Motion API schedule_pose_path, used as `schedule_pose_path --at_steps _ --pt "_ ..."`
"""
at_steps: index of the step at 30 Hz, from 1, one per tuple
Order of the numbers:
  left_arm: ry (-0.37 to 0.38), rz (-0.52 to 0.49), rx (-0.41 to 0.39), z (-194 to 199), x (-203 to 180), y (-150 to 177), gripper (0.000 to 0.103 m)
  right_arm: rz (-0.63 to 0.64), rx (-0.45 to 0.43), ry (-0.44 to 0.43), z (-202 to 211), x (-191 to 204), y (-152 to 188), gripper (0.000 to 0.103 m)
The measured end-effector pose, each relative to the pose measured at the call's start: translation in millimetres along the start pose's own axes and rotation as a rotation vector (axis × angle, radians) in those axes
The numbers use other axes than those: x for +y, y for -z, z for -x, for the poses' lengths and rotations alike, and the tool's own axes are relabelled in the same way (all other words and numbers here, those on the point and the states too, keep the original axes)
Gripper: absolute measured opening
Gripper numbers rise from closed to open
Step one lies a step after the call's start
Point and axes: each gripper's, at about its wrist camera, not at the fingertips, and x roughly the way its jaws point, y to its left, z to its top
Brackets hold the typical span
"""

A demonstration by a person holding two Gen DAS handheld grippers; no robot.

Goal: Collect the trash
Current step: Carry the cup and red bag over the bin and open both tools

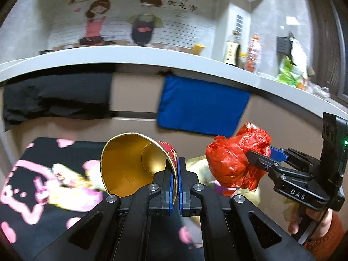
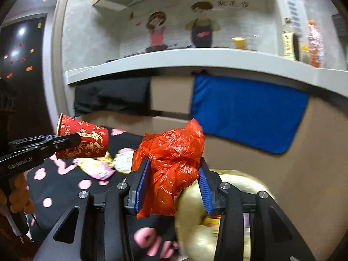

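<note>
Paper cup (image 1: 139,163) in left gripper (image 1: 178,174).

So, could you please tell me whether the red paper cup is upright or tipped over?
Tipped. The cup lies sideways in the left claw, pinched by its rim, with its empty gold inside facing the left camera.

Left gripper (image 1: 178,169) pinched tight, right gripper (image 2: 174,184) clamped partway — both angled slightly down, side by side, a hand (image 1: 313,221) gripping the right handle.
</note>
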Motion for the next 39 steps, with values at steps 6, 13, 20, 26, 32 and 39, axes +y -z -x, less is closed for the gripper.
schedule_pose_path --at_steps 6,13,20,26,32,39 --pt "0.100 -0.021 0.058 -48 -44 0 0.003 -0.028 -0.008 0.109 17 -48 8 0.039" --pt "0.170 -0.052 0.142 -103 -79 13 0.003 -0.128 0.011 0.166 16 -104 32 0.039" --pt "0.208 -0.023 0.252 -158 -97 34 0.003 -0.236 0.061 0.166 3 -143 58 0.039" --pt "0.251 0.027 0.345 -200 -98 51 0.003 -0.255 0.108 0.180 -10 -156 73 0.039" --pt "0.334 0.094 0.505 -246 -95 70 0.006 -0.273 0.141 0.176 -28 -163 75 0.039" --pt "0.360 0.186 0.405 -221 -62 54 0.052 -0.264 0.205 0.142 -58 -161 74 0.039"
